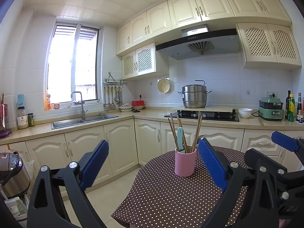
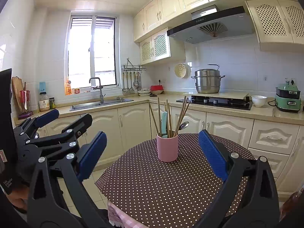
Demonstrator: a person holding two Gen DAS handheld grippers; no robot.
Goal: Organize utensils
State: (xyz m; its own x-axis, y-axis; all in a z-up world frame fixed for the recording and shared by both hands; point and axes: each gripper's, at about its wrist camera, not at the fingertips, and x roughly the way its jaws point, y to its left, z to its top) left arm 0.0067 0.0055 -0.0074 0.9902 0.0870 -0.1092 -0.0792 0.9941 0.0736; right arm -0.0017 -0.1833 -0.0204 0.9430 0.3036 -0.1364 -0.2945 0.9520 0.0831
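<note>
A pink utensil cup (image 1: 185,162) stands upright on a round table with a brown polka-dot cloth (image 1: 167,195). It holds several wooden chopsticks (image 1: 197,131) and a light-blue-handled utensil (image 1: 180,138). The cup also shows in the right wrist view (image 2: 167,148), where a metal spoon (image 2: 184,125) leans in it too. My left gripper (image 1: 153,163) is open and empty, held back from the cup. My right gripper (image 2: 152,153) is open and empty, also short of the cup. The left gripper's fingers (image 2: 46,118) show at the left of the right wrist view.
Behind the table runs an L-shaped counter with a sink (image 1: 85,120), a gas hob (image 1: 202,115) with a steel steamer pot (image 1: 194,96), a white bowl (image 1: 245,113) and a green appliance (image 1: 270,108). A rice cooker (image 1: 11,172) stands at the left. Tiled floor lies left of the table.
</note>
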